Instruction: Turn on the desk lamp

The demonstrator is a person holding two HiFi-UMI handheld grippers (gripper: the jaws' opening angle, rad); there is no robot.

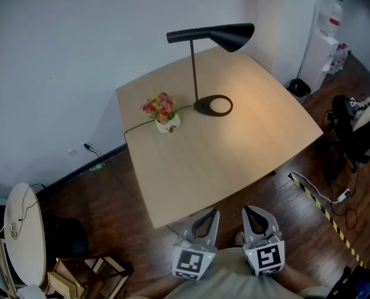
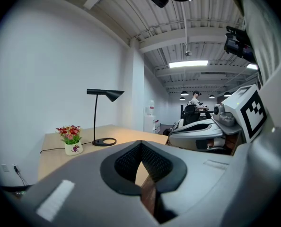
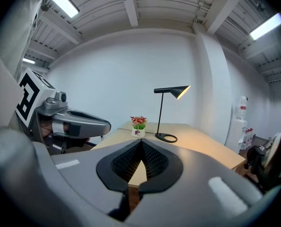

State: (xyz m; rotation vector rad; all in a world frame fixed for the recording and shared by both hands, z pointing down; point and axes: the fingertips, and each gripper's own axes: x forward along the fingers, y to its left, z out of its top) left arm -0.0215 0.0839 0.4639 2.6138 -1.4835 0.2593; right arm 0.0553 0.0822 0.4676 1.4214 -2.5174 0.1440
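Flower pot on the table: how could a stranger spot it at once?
Find the pale wooden table by the white wall. Near its far edge stands a black desk lamp; just left of its ring base sits the flower pot. It alone is colourful: a small white pot of red and pink flowers.

A small white pot (image 1: 168,125) of red and pink flowers stood on the pale wooden tabletop (image 1: 235,154), near its far left edge. On the dark wooden floor (image 1: 104,192), 1 round white table (image 1: 26,235) stood left; a water dispenser (image 1: 320,55) and a black bin (image 1: 299,88) stood far right.
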